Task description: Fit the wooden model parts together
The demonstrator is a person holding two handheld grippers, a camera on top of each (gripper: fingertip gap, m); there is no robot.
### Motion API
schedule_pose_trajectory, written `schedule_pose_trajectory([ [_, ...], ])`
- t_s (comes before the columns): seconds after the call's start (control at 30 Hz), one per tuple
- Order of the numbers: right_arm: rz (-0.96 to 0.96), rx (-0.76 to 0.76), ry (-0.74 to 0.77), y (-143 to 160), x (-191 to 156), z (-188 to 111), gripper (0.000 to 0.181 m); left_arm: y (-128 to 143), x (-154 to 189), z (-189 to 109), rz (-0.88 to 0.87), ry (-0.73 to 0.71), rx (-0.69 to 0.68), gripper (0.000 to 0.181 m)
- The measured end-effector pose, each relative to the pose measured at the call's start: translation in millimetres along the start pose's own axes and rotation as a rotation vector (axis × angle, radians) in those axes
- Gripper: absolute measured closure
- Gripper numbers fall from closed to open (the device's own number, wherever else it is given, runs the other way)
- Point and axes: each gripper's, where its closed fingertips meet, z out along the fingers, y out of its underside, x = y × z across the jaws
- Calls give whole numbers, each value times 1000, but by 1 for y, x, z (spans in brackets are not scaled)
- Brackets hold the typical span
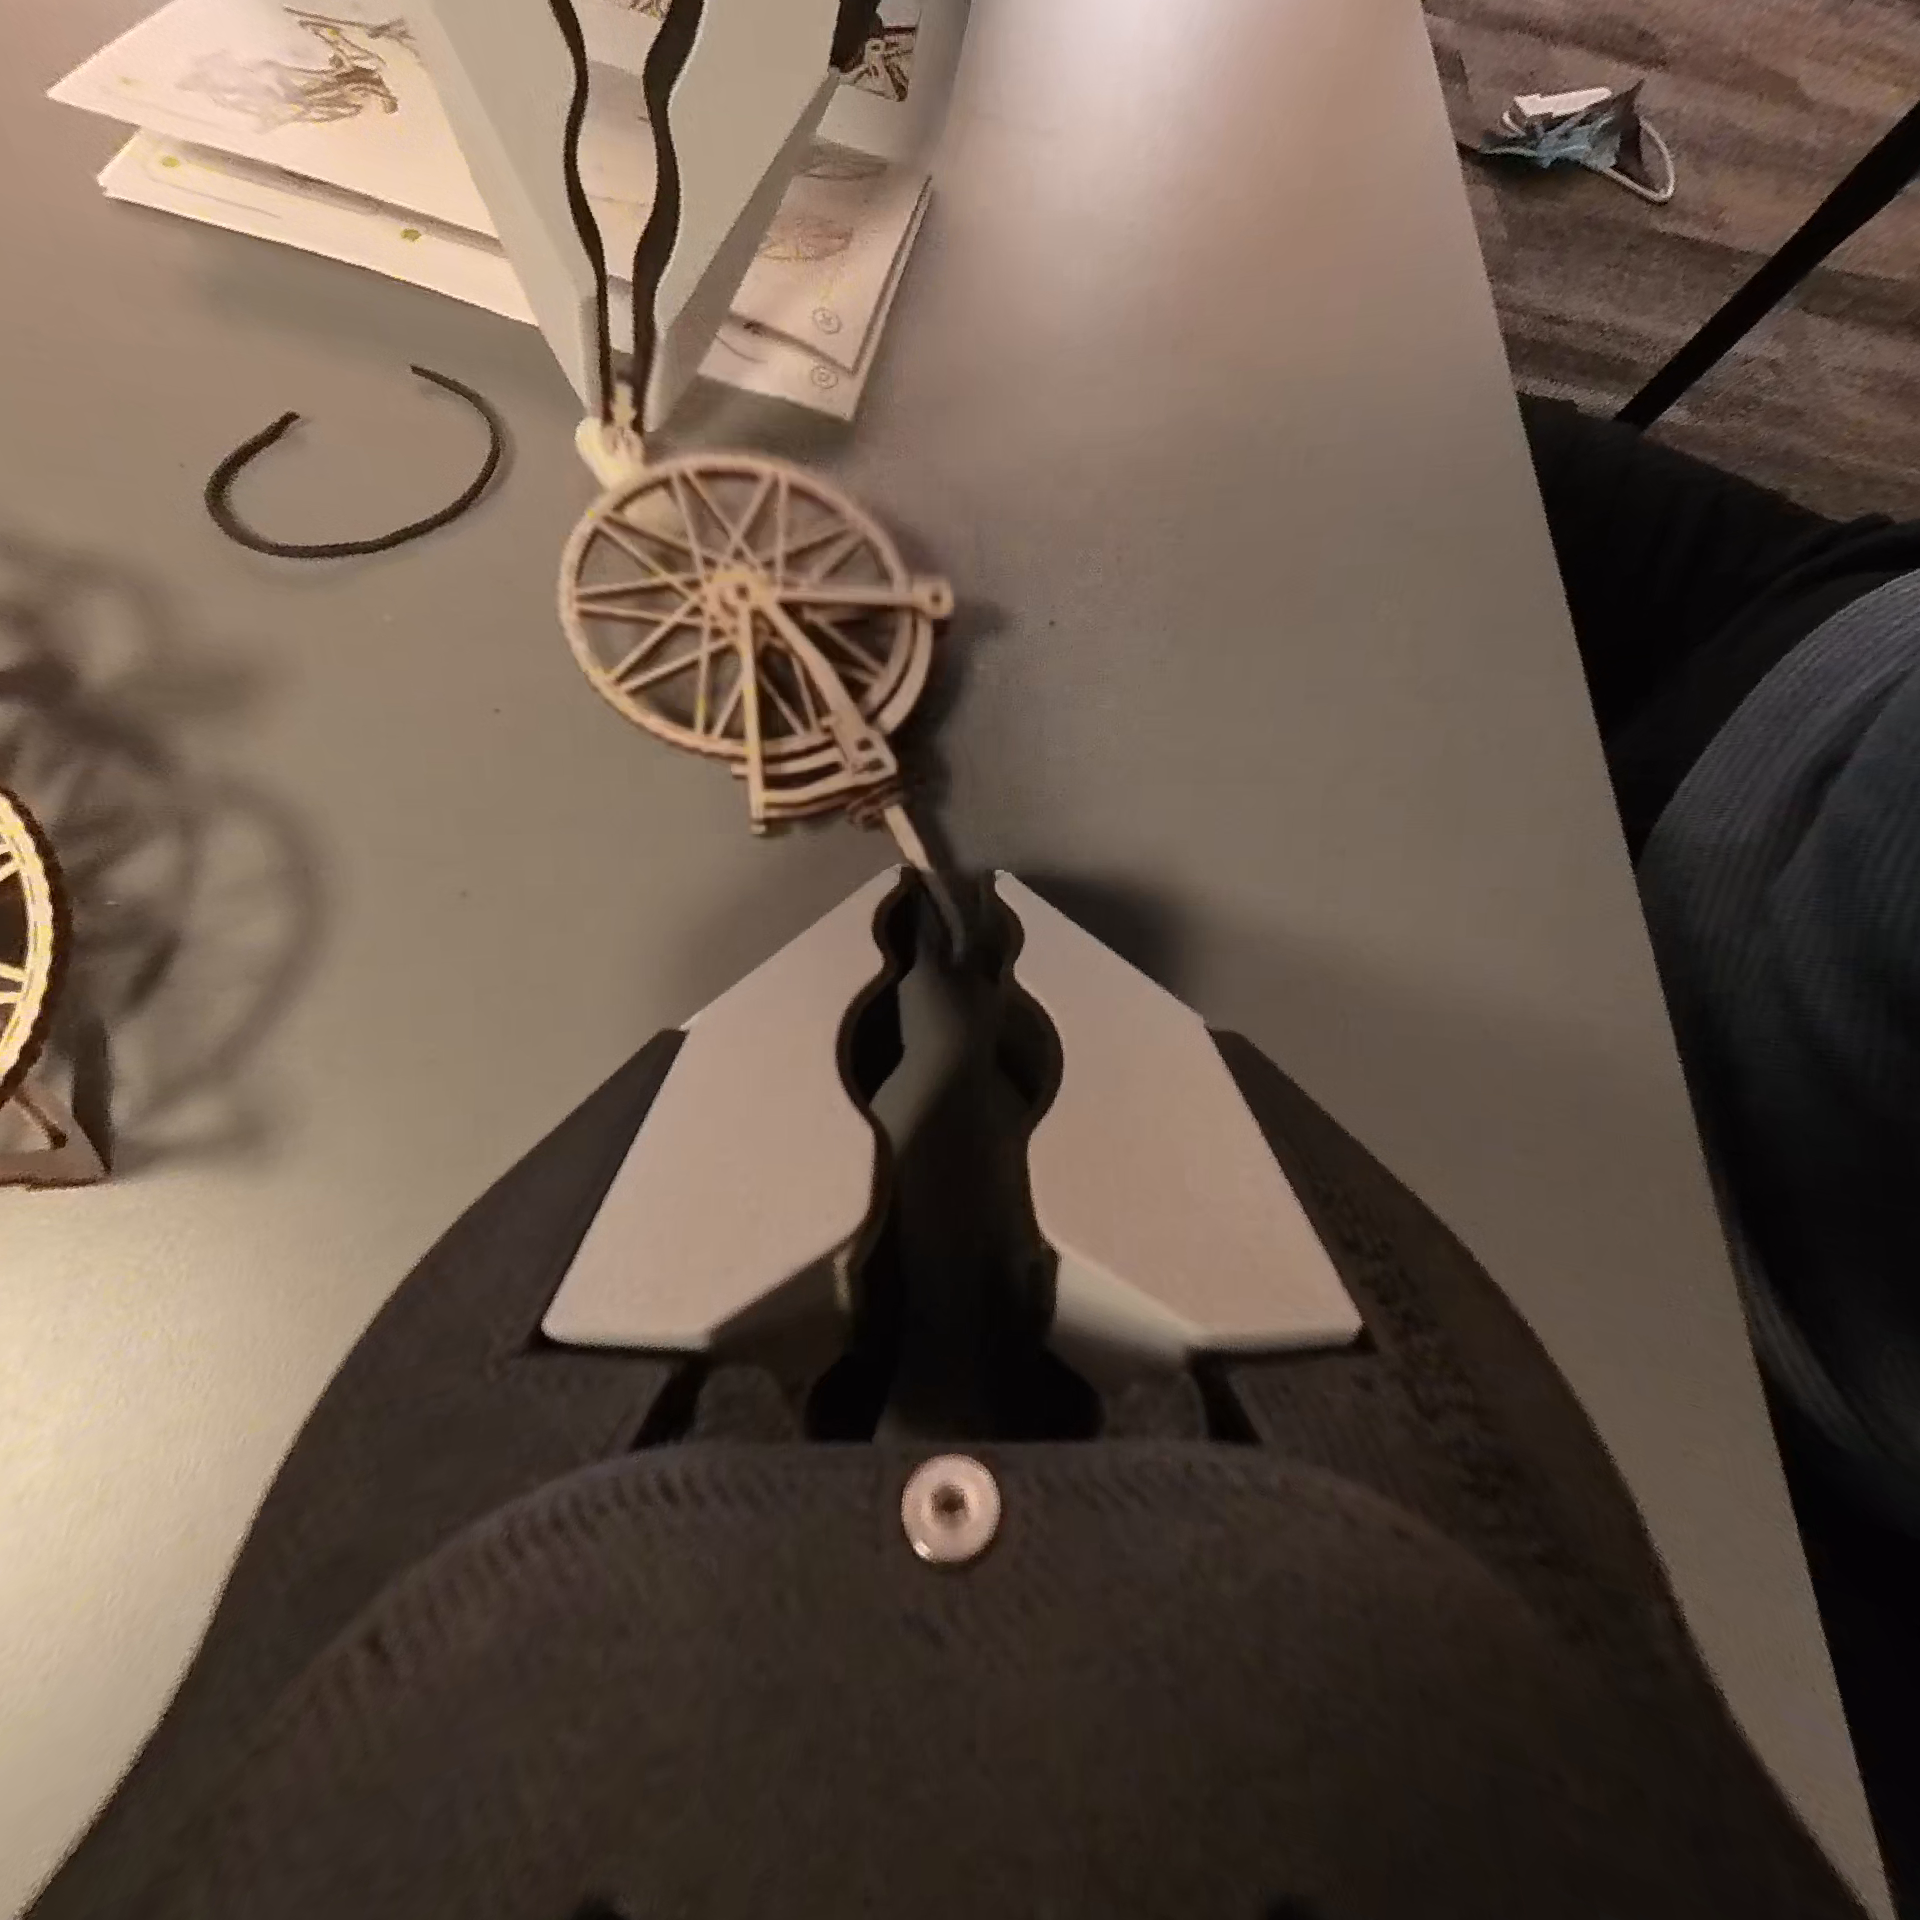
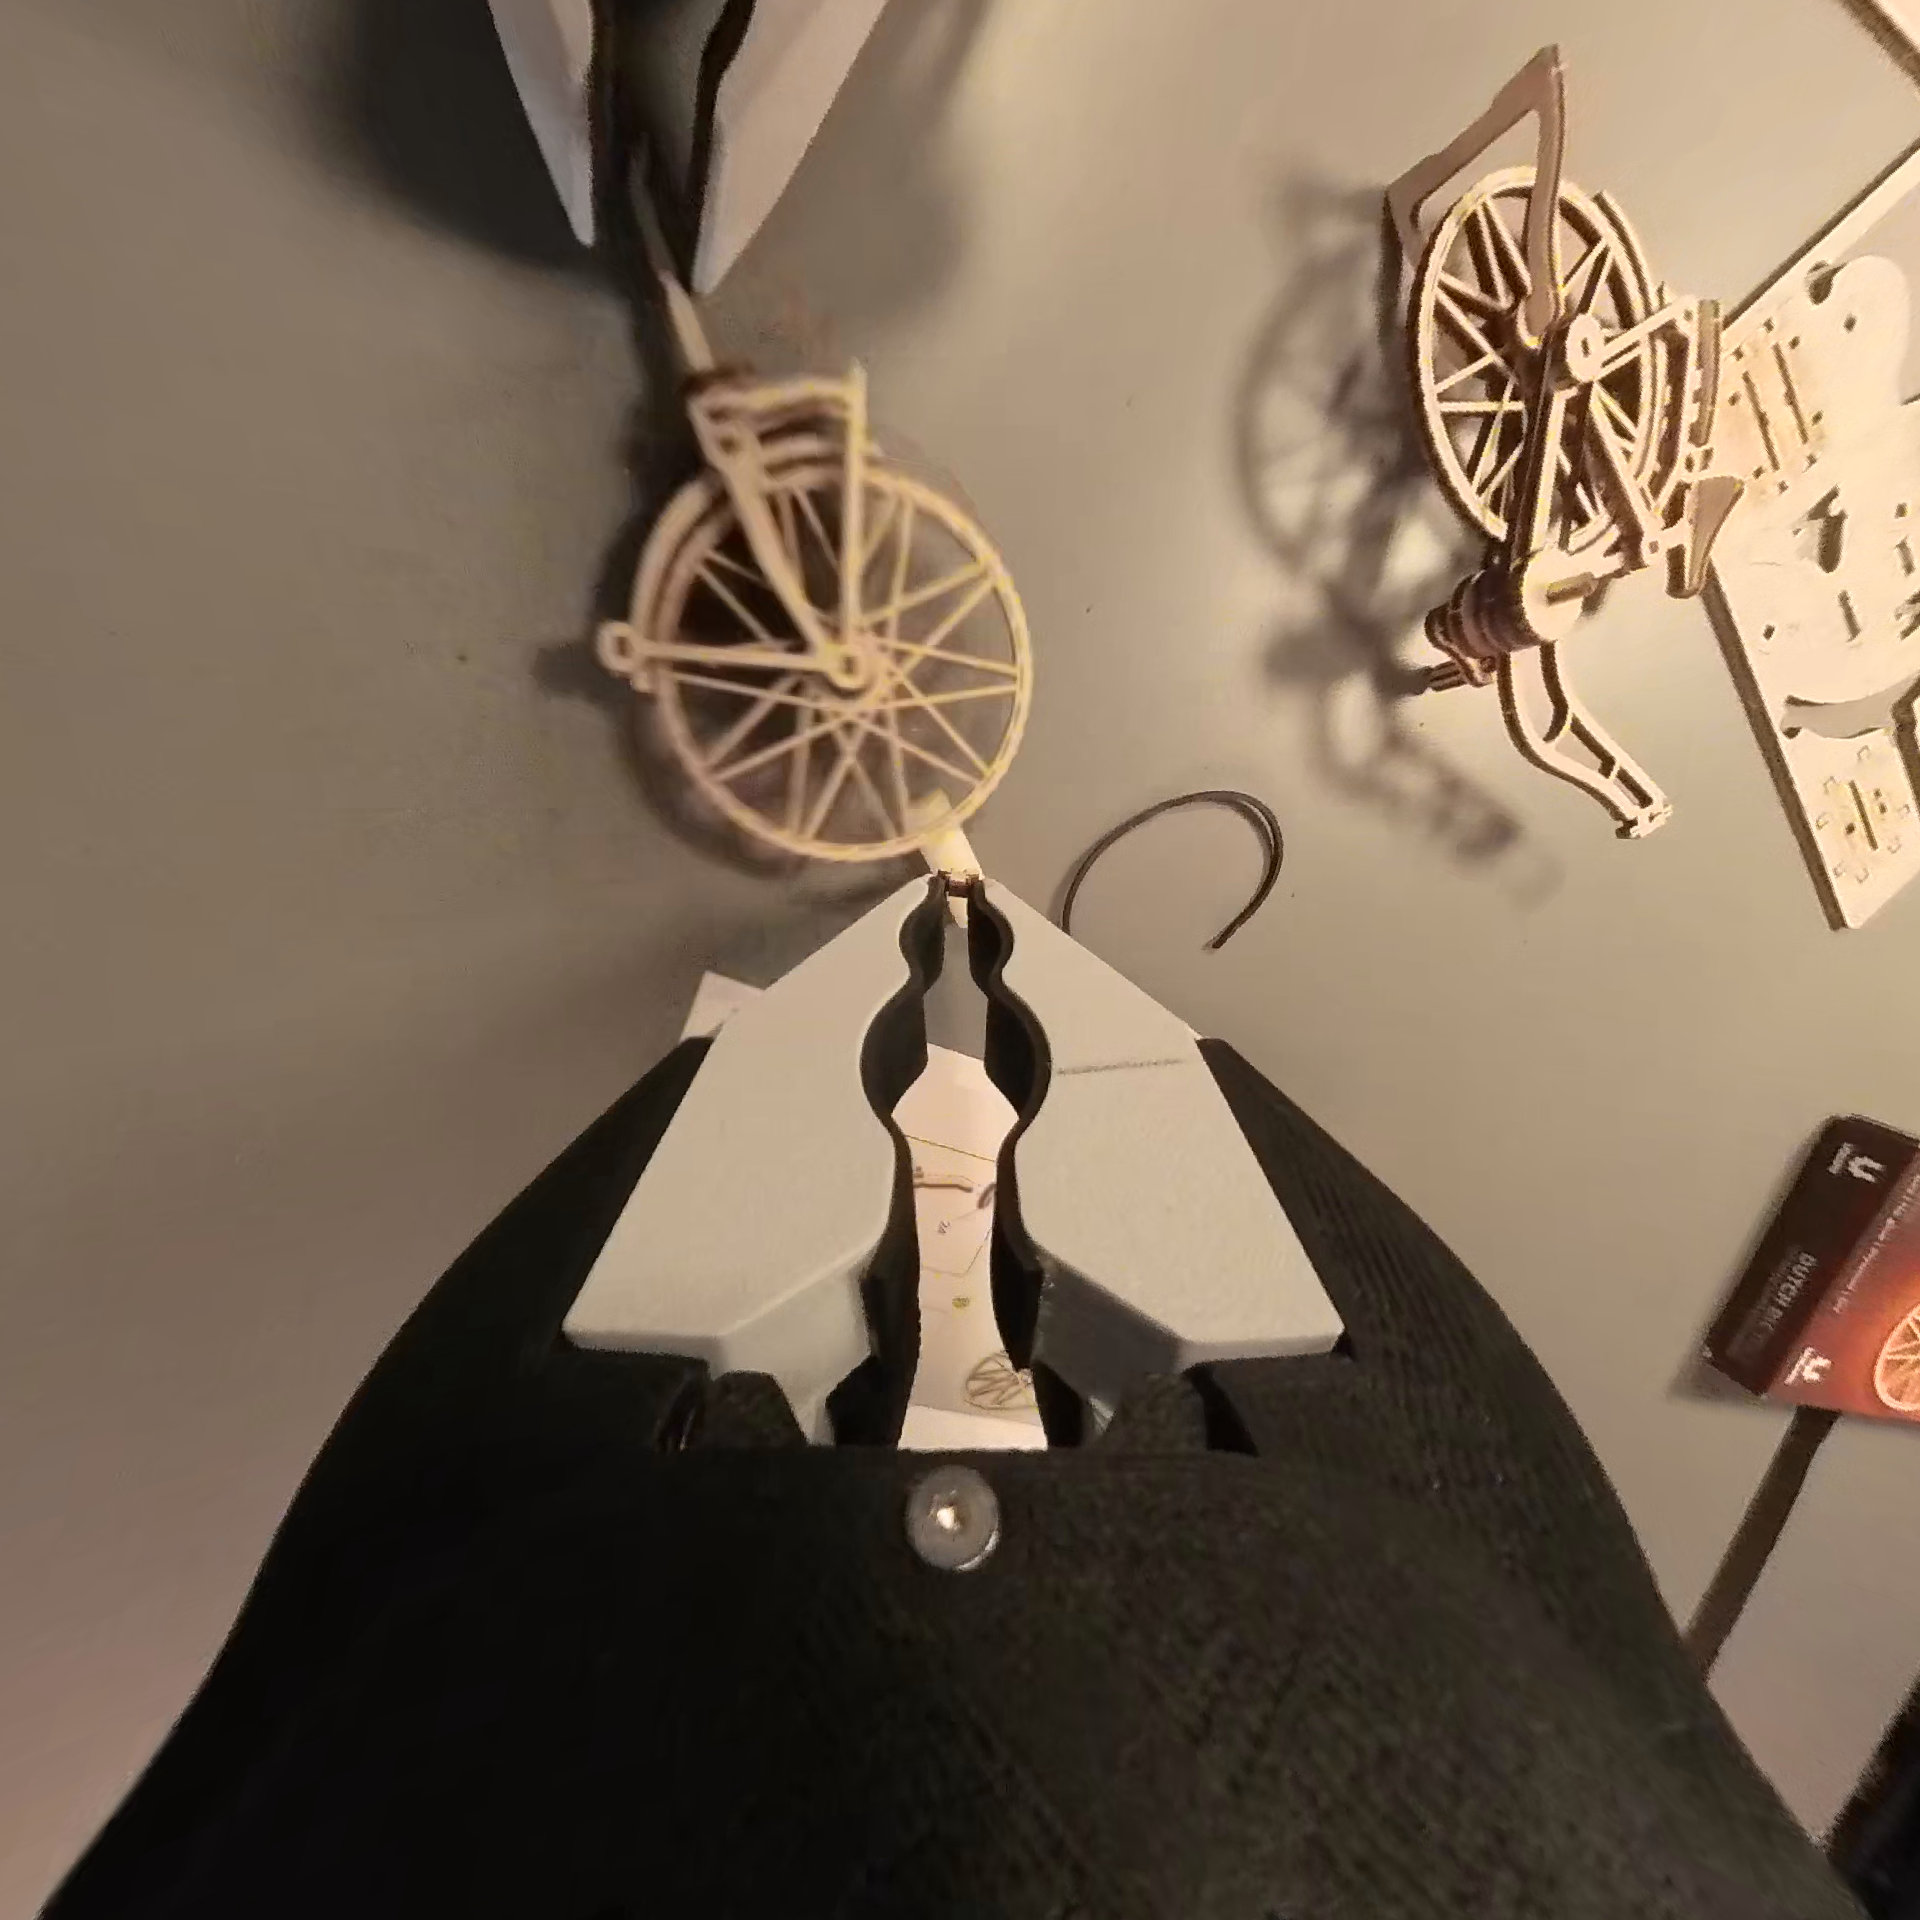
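While the left gripper (image 1: 951,899) clamps the wheel assembly's (image 1: 743,608) thin stem above the table (image 1: 1195,520), the right gripper (image 2: 958,896) pinches a small peg (image 2: 951,857) against the rim, likely steadying it for insertion.

The left wrist view looks forward and down along its jaws at the grey bench (image 1: 1195,520), close above it. The right wrist view faces the opposite way, equally near. Both share the wooden wheel assembly (image 1: 743,634) (image 2: 831,665) at frame centre and the black cord (image 1: 353,488) (image 2: 1174,862) beside it.
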Motion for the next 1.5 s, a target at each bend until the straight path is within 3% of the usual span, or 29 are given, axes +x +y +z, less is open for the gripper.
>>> schedule_pose_trajectory([
  [0.2,42,8,20,-3,0,-8,180,0,-2,0,-4,-26,0,165],
  [0.37,168,240,173,-29,-2,-37,180,-3,-2,0,-15,-125,-25,136],
  [0.47,208,384,270,-57,-17,-43,180,0,-4,3,-2,-195,-67,142],
  [0.6,209,412,417,-73,-40,-34,180,0,-6,2,-23,-217,-68,156],
  [0.9,80,306,777,-68,-58,-36,180,2,-5,1,-22,-202,-78,172],
  [1.13,201,328,895,-43,-70,-57,180,-1,-7,-4,2,-202,-81,179],
  [1.23,233,337,930,-33,-75,-71,180,-11,-16,-16,-6,-247,-45,179],
  [1.37,261,366,954,-23,-78,-88,180,-26,-13,-37,-94,-196,-26,179],
  [1.5,270,399,988,-17,-75,-104,180,-34,-13,-76,-105,-195,-234,179],
])
